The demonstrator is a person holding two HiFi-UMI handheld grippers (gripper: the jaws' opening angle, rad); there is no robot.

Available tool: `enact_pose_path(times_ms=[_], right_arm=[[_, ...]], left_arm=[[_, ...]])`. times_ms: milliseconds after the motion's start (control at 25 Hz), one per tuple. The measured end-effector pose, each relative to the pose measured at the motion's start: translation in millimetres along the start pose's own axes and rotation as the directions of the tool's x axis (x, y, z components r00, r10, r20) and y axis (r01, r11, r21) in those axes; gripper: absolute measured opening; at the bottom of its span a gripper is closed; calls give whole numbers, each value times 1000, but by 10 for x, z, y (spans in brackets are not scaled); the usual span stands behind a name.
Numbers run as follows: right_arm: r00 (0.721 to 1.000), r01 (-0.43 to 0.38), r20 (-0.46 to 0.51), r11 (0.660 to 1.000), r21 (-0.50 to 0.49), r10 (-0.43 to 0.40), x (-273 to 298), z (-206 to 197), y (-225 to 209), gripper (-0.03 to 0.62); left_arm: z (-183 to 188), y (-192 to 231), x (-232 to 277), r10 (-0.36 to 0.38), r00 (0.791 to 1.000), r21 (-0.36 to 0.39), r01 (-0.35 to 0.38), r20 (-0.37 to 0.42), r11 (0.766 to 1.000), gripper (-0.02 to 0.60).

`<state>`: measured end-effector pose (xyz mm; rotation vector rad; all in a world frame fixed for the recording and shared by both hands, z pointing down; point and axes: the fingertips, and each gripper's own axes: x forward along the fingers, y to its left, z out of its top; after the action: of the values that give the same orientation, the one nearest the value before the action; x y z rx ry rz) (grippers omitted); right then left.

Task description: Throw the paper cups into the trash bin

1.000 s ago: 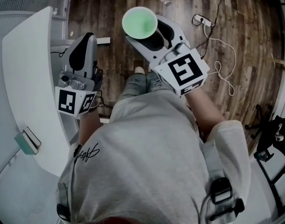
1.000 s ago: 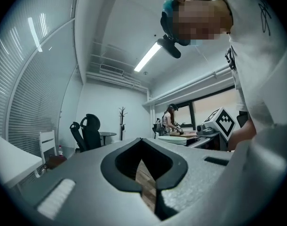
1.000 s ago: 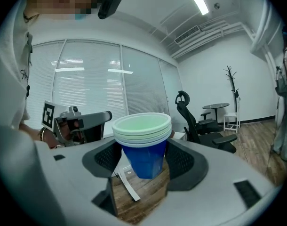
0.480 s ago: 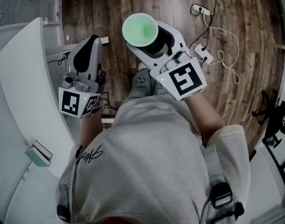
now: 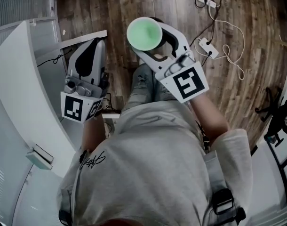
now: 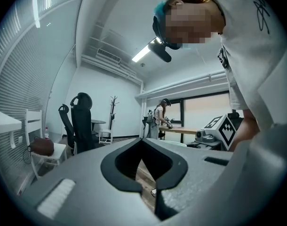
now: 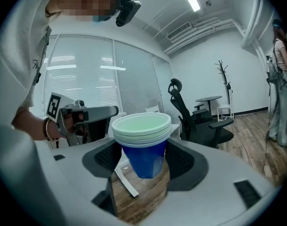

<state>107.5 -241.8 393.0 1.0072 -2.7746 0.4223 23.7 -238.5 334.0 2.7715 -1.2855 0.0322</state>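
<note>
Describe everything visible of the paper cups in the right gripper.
The paper cups are a nested stack, with several pale rolled rims one above another, blue outside and pale green inside. They look like thin coated paper, undented. The stack stands upright, mouth up and empty, clamped between the dark padded fingers of the right gripper, in the air above the wooden floor. Nothing else touches it.

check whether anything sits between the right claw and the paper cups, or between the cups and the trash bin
Nothing stands between them: the right claw is shut on the stacked paper cups, held over the wooden floor. No trash bin shows in any view, so that path cannot be judged.
</note>
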Motion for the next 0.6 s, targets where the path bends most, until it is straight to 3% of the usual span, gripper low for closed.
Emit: enact_pose_path(times_ms=[600], right_arm=[[995,-15,-102,1000,-2,15,281,-984,-285,290]], left_arm=[[-719,146,-67,32,999,-29,-33,-21,999,-6]])
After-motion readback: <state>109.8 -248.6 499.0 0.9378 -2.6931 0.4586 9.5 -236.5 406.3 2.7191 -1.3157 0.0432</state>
